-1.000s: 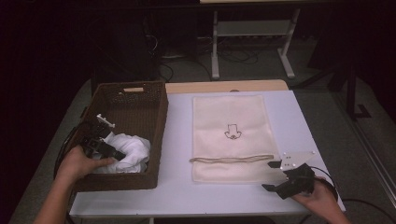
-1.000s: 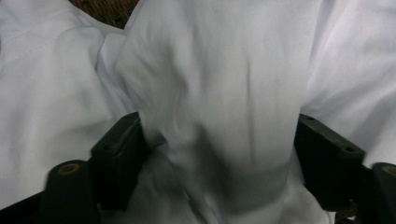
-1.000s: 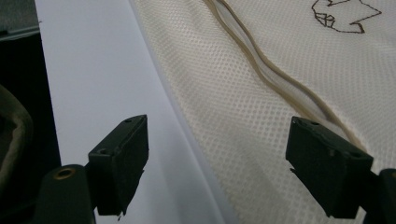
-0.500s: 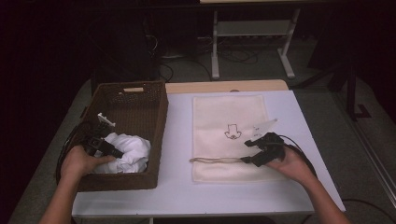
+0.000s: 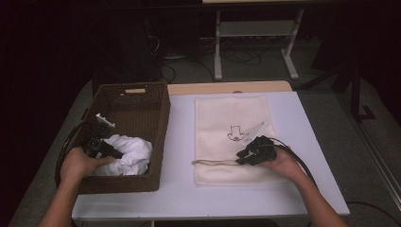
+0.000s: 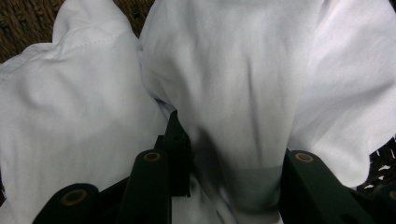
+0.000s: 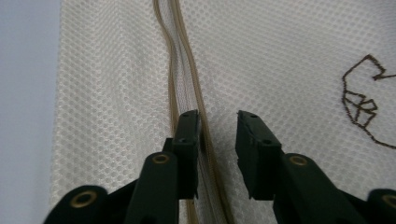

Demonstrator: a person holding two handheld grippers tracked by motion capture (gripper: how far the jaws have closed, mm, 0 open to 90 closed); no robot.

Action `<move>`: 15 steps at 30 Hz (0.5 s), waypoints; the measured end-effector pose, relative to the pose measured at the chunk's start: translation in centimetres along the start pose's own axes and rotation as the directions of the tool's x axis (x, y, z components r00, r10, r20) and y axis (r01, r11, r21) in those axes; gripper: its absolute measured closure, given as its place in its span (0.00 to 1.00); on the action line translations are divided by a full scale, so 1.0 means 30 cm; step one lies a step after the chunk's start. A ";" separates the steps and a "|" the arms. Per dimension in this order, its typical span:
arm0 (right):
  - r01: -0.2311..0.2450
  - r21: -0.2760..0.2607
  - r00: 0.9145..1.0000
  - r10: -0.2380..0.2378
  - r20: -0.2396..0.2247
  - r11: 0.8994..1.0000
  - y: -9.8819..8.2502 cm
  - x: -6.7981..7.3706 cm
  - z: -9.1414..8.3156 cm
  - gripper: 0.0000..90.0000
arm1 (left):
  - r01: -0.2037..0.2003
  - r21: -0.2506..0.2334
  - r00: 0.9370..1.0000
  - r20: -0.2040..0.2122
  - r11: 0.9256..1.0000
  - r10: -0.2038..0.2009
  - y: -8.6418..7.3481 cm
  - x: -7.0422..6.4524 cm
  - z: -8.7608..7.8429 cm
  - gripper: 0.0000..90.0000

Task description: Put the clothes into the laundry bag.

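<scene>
A brown wicker basket (image 5: 163, 118) at the table's left holds a crumpled white cloth (image 5: 130, 153). My left gripper (image 5: 113, 152) lies in the basket. Its jaws have just been closing, and a fold of the white cloth (image 6: 233, 70) is pinched in my left gripper (image 6: 233, 156). A cream mesh bag (image 5: 231, 118) with a small brown embroidered figure (image 7: 364, 98) lies flat at the middle right. My right gripper (image 5: 241, 159) rests low over the bag's near end. The jaws of my right gripper (image 7: 218, 126) have just been closing but stand slightly apart beside the tan zip seam (image 7: 180, 70), with mesh between them.
The white table (image 5: 179, 194) has a wooden strip (image 5: 227, 87) along its far edge. A metal stand (image 5: 255, 28) and cables sit on the dark floor behind. Black cables trail from both grippers toward the near edge.
My right gripper has come left from the table's near right corner onto the bag, and its jaws have narrowed. The left hand stays in the basket, its jaws drawn in on the cloth.
</scene>
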State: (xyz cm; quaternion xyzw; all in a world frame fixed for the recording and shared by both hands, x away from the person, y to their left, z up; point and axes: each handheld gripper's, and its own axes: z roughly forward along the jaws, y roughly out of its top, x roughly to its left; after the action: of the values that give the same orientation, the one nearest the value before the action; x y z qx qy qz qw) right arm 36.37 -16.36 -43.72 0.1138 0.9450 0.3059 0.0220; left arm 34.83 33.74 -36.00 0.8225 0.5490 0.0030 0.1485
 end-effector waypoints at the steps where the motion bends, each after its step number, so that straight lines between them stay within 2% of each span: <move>1: 0.002 -0.002 1.000 -0.002 0.006 1.000 0.001 0.000 0.005 0.81 | 0.001 0.000 1.000 0.001 1.000 -0.001 0.000 0.001 0.000 0.72; 4: -0.003 -0.009 1.000 0.003 -0.004 1.000 -0.001 -0.005 0.007 0.87 | 0.000 -0.004 1.000 -0.002 1.000 0.000 -0.003 -0.001 -0.001 0.71; 7: -0.001 -0.028 0.999 0.000 -0.036 1.000 -0.002 -0.006 0.012 0.78 | 0.000 0.003 1.000 -0.007 1.000 0.000 0.001 -0.003 -0.001 0.71; 9: 0.016 -0.018 0.999 -0.016 -0.029 1.000 0.001 -0.001 0.014 0.78 | 0.001 0.007 1.000 -0.002 1.000 -0.001 0.005 -0.001 -0.001 0.71; 10: 0.022 -0.012 1.000 -0.023 -0.019 1.000 0.005 0.003 0.014 0.80 | 0.003 0.007 1.000 -0.001 1.000 -0.003 0.006 0.000 -0.001 0.71; 11: 0.036 -0.007 0.999 -0.036 -0.001 0.999 0.008 0.003 0.015 0.86 | 0.004 0.007 1.000 -0.001 1.000 -0.004 0.006 0.002 -0.001 0.71; 12: 0.036 -0.007 0.999 -0.036 -0.001 0.999 0.008 0.003 0.015 0.86 | 0.007 0.005 1.000 -0.001 1.000 -0.007 0.006 0.002 -0.001 0.71; 14: 0.017 -0.006 1.000 -0.017 0.008 1.000 0.009 -0.003 0.016 0.95 | 0.010 -0.001 1.000 0.003 1.000 -0.010 0.003 0.004 -0.001 0.71; 15: 0.003 -0.005 1.000 -0.003 0.009 1.000 0.011 -0.007 0.017 0.96 | 0.008 -0.002 1.000 0.004 1.000 -0.008 0.002 0.006 -0.001 0.71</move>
State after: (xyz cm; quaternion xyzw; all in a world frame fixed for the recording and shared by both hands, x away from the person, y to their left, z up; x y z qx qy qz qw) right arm 36.70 -15.88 -43.94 0.1139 0.9443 0.3076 0.0269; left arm 34.94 33.88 -35.99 0.8201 0.5521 0.0012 0.1508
